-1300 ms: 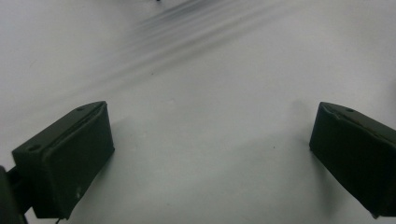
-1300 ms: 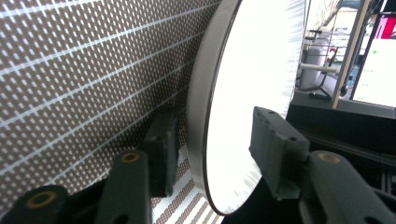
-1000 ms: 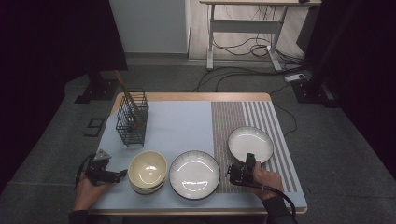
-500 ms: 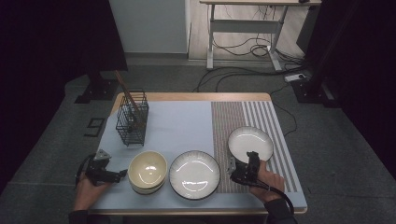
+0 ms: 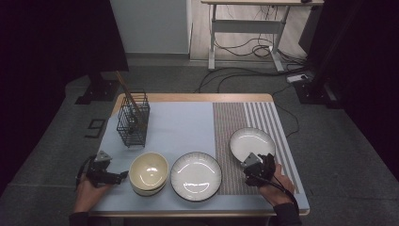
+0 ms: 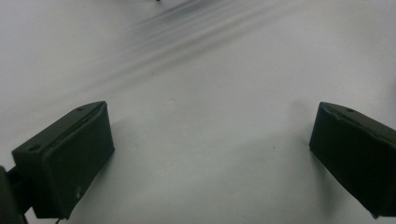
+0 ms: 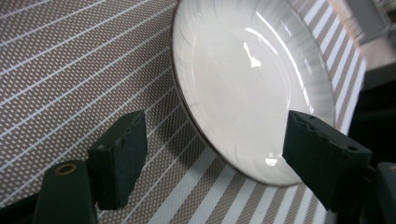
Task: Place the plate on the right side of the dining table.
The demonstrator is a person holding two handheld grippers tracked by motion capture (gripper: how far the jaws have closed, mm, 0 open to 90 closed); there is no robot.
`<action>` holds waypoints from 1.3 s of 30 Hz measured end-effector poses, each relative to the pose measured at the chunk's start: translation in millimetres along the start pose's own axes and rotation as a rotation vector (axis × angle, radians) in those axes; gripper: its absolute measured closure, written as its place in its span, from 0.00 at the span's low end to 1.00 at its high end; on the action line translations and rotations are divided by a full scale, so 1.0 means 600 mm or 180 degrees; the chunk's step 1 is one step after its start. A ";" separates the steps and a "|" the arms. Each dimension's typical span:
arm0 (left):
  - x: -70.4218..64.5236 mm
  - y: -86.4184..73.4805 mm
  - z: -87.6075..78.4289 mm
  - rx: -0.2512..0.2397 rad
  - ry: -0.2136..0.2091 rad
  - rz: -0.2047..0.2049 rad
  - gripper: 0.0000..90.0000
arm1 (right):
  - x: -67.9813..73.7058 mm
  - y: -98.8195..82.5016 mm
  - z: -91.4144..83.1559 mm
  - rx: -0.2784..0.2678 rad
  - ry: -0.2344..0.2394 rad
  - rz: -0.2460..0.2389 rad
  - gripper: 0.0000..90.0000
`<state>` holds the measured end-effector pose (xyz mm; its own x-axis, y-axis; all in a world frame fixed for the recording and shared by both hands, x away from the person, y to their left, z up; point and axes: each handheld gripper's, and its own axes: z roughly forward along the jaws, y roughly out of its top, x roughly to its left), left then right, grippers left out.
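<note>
The table carries a pale blue mat on its left part and a brown striped mat on its right. A black wire basket with sticks in it stands at the far left. Along the near edge, from left to right, lie a stack of cream bowls, a large white plate and a small white plate, which rests on the striped mat at the right. The right gripper hovers just near of the small plate; its jaws have just been opening, they stand wide apart and hold nothing, with the plate's near rim between them. The left gripper sits at the near left beside the bowls, jaws wide open over bare mat, empty
</note>
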<state>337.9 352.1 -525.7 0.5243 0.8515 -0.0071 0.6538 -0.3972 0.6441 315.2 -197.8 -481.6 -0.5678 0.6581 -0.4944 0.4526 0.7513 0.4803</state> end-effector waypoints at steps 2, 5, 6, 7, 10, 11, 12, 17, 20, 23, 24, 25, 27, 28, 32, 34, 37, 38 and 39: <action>0.000 0.000 0.000 0.0000 0.0001 0.0001 0.00 | -0.012 -0.012 -0.002 0.0003 0.0114 0.0265 0.24; 0.000 0.000 0.000 0.0000 0.0000 0.0000 0.00 | -0.019 -0.022 -0.003 -0.0009 0.0173 0.0468 0.23; 0.000 0.000 0.000 0.0000 0.0001 0.0001 0.00 | -0.027 -0.031 -0.004 -0.0002 0.0228 0.0647 0.23; 0.000 0.000 0.000 0.0000 0.0001 0.0001 0.00 | -0.031 -0.037 -0.004 0.0005 0.0246 0.0719 0.23; 0.000 0.000 0.000 0.0000 0.0002 0.0001 0.00 | -0.036 -0.047 -0.003 0.0048 0.0271 0.0862 0.23; 0.000 0.000 0.000 0.0000 0.0003 0.0002 0.00 | -0.041 -0.058 0.000 0.0101 0.0281 0.0976 0.24; 0.000 0.000 0.000 0.0000 0.0002 0.0001 0.00 | -0.042 -0.063 0.002 0.0130 0.0289 0.1022 0.24; 0.000 0.000 0.000 0.0000 0.0003 0.0002 0.00 | -0.045 -0.081 0.020 0.0301 0.0525 0.1112 0.26; 0.000 0.000 0.000 0.0000 0.0003 0.0002 0.00 | -0.044 -0.085 0.027 0.0345 0.0595 0.1123 0.27; 0.000 0.000 0.000 0.0000 0.0003 0.0002 0.00 | -0.046 -0.089 0.030 0.0320 0.0649 0.1183 0.28; 0.000 0.000 0.000 0.0000 0.0002 0.0002 0.00 | -0.047 -0.090 0.030 0.0319 0.0677 0.1211 0.29; 0.000 0.000 0.000 0.0000 0.0002 0.0002 0.00 | -0.047 -0.090 0.030 0.0319 0.0677 0.1211 0.29; 0.000 0.000 0.000 0.0000 0.0002 0.0003 0.00 | -0.050 -0.094 0.032 0.0302 0.0780 0.1311 0.31; 0.000 0.000 0.000 0.0000 0.0002 0.0003 0.00 | -0.051 -0.096 0.033 0.0293 0.0799 0.1342 0.30; 0.000 0.000 0.000 0.0000 0.0003 0.0003 0.00 | -0.052 -0.102 0.034 0.0239 0.0802 0.1426 0.29; 0.000 0.000 0.000 0.0000 0.0003 0.0004 0.00 | -0.051 -0.103 0.034 0.0236 0.0784 0.1452 0.27; 0.000 0.000 0.000 0.0000 0.0002 0.0003 0.00 | -0.051 -0.103 0.034 0.0271 0.0786 0.1522 0.30; 0.000 0.000 0.000 0.0000 0.0003 0.0004 0.00 | -0.052 -0.104 0.034 0.0272 0.0817 0.1560 0.29; 0.000 0.000 0.000 0.0000 0.0003 0.0004 0.00 | -0.052 -0.104 0.034 0.0272 0.0817 0.1560 0.29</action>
<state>337.8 352.0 -525.8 0.5245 0.8514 -0.0057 0.6532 -0.3981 0.6441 318.9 -264.1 -510.9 -0.4213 0.9064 -0.0307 0.7539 0.3689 0.5437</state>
